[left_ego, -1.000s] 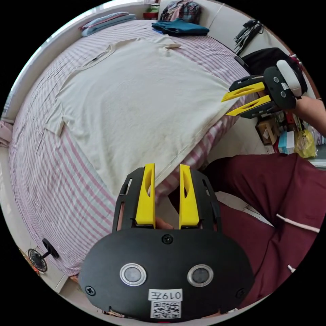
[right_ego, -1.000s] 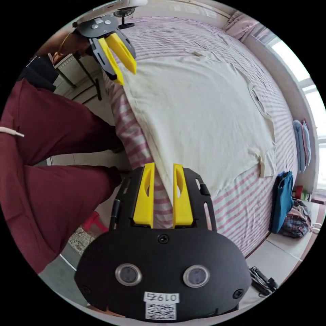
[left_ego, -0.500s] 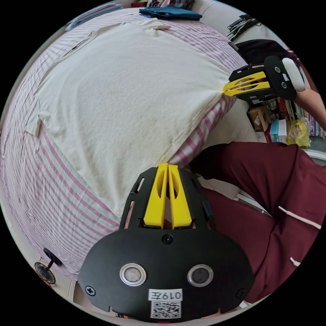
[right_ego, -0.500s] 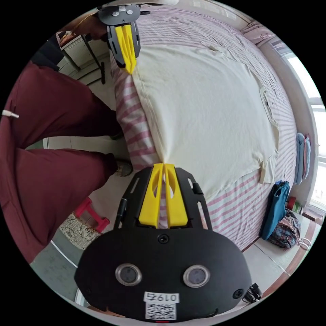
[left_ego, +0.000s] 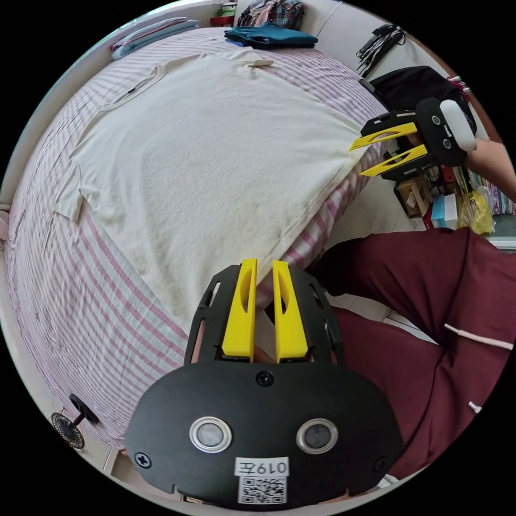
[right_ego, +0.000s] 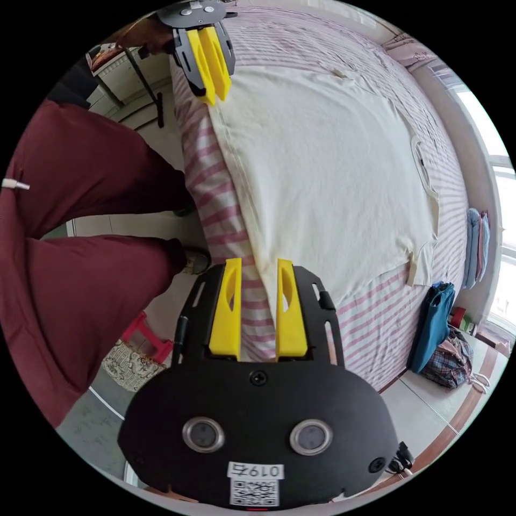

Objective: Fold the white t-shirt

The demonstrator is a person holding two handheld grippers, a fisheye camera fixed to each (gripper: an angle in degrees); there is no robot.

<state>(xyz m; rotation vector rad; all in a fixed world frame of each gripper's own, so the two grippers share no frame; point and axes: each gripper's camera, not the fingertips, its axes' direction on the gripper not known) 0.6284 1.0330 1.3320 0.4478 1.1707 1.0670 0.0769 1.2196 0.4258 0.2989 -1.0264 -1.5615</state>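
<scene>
White t-shirt (left_ego: 204, 161) lies flat on the striped bed (left_ego: 80, 301); left claw (left_ego: 264, 269) narrowly parted, right claw (right_ego: 258, 269) wide, both at its hem.

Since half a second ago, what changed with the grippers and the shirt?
Both grippers let go. The left gripper and right gripper were each pinched shut on a bottom-hem corner of the white t-shirt; now their fingers stand apart at the bed's edge and the hem lies loose. The shirt stayed spread flat on the striped bed sheet, and the folded blue clothes did not move.
</scene>
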